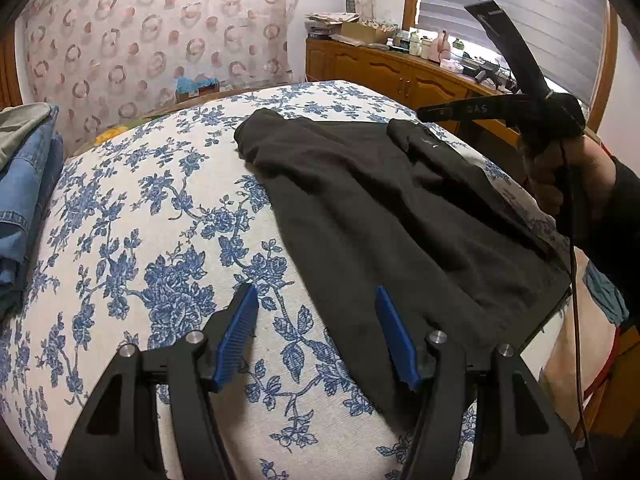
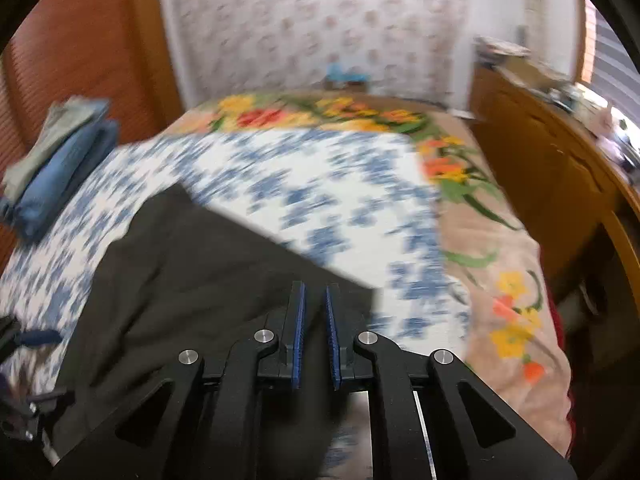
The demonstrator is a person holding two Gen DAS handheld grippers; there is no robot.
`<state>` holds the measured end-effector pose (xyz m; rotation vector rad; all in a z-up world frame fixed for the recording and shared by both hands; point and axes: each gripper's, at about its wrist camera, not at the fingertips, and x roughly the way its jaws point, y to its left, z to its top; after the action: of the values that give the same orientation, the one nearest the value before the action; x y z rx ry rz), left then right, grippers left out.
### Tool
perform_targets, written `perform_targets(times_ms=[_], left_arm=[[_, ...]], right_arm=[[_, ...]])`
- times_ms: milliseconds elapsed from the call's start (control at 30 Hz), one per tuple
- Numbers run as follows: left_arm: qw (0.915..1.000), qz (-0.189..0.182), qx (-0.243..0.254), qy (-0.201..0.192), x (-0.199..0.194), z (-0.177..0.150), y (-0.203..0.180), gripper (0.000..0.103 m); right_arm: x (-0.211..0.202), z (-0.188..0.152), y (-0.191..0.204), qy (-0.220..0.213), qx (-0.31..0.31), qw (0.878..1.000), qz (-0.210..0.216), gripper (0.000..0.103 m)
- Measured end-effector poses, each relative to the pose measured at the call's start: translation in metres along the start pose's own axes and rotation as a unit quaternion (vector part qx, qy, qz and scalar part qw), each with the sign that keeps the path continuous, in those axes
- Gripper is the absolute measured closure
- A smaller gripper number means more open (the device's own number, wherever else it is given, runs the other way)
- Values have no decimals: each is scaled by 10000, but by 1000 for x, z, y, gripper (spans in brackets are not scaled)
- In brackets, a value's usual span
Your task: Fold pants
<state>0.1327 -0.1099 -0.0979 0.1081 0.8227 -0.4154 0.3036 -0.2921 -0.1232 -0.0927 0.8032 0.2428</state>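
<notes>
Dark pants (image 1: 380,208) lie spread on a bed with a blue-flower cover (image 1: 152,216), folded lengthwise, legs running away to the far end. My left gripper (image 1: 316,300) is open and empty, hovering over the pants' near left edge. In the right wrist view the pants (image 2: 192,272) fill the lower left, blurred by motion. My right gripper (image 2: 314,300) has its blue pads a narrow gap apart above the pants' edge, with nothing seen between them. The right gripper's body and the hand holding it show at the right of the left wrist view (image 1: 552,128).
A stack of folded jeans and a grey garment (image 1: 24,184) sits at the bed's left edge; the stack also shows in the right wrist view (image 2: 60,160). A wooden dresser (image 1: 400,76) with clutter stands to the right. A second orange-flower blanket (image 2: 500,260) lies beneath the cover.
</notes>
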Motion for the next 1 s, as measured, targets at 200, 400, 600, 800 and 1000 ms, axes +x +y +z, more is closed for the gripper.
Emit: perform_targets(times_ms=[200, 400, 600, 800, 1000], left_arm=[[10000, 35, 28, 6, 0, 0, 0, 42], [10000, 27, 25, 5, 0, 0, 0, 42], [10000, 27, 29, 6, 0, 0, 0, 42], [10000, 31, 31, 5, 0, 0, 0, 42], [10000, 36, 34, 6, 0, 0, 0, 42]], right_arm=[[-9, 1, -16, -113, 300, 9995, 10, 94], [-14, 5, 17, -96, -66, 9989, 445, 69], [12, -1, 41, 397, -372, 9978, 381, 65], [17, -4, 34, 413, -467, 9976, 299, 99], [-7, -2, 12, -171, -208, 9993, 259, 103]])
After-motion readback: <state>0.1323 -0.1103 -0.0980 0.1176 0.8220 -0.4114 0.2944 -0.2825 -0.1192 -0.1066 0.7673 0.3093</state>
